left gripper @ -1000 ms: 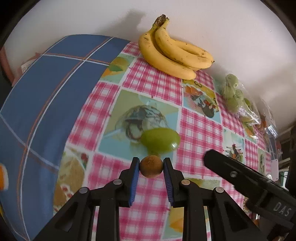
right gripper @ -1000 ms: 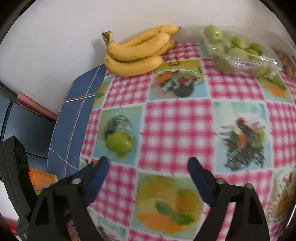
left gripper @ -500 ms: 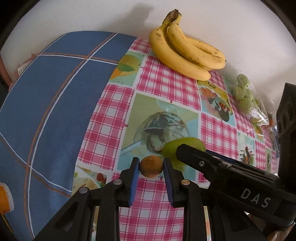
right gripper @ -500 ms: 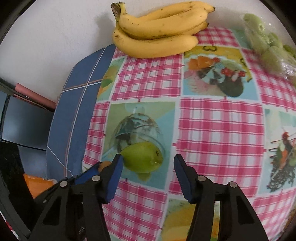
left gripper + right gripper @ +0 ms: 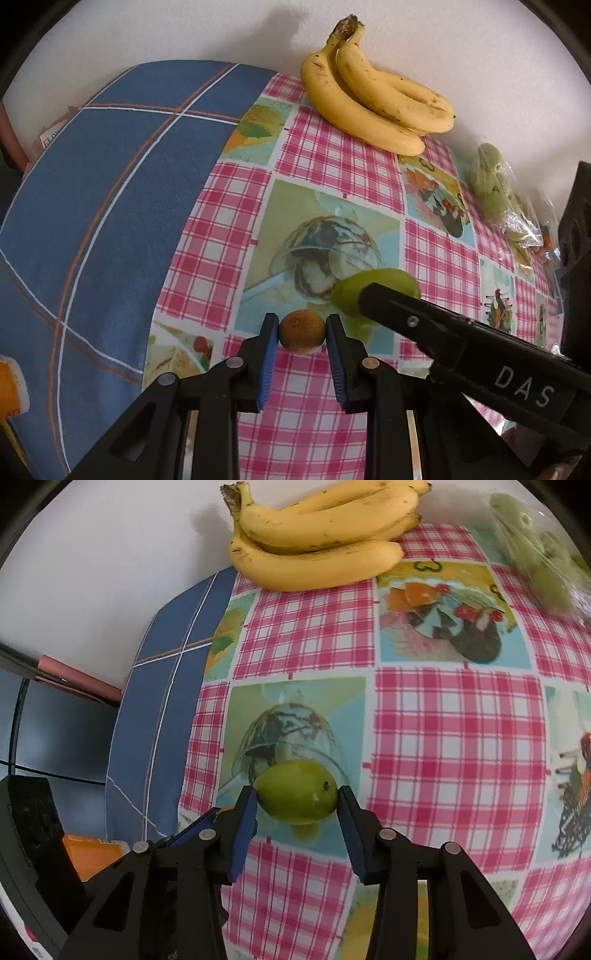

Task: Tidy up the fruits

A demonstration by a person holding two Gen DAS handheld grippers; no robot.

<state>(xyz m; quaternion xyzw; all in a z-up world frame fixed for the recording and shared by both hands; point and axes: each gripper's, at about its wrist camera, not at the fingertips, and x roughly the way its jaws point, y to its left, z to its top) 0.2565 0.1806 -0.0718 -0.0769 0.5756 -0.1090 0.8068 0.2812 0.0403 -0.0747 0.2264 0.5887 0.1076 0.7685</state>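
Note:
My left gripper (image 5: 301,332) is shut on a small brown kiwi (image 5: 301,331) and holds it just above the checked tablecloth. A green mango (image 5: 296,791) lies on the cloth; my right gripper (image 5: 296,797) has a blue pad on each side of it, touching or nearly so. In the left wrist view the mango (image 5: 349,293) is partly hidden behind the right gripper's black finger (image 5: 413,319). A bunch of yellow bananas (image 5: 373,101) lies at the back by the wall, also in the right wrist view (image 5: 317,542).
A clear bag of small green fruits (image 5: 493,184) lies at the back right, also in the right wrist view (image 5: 535,550). A blue checked cloth (image 5: 99,206) covers the table's left part. An orange object (image 5: 90,853) sits beyond the left edge.
My right gripper has moved forward and left to the mango and narrowed around it. My left gripper still holds the kiwi and has shifted slightly left of the mango.

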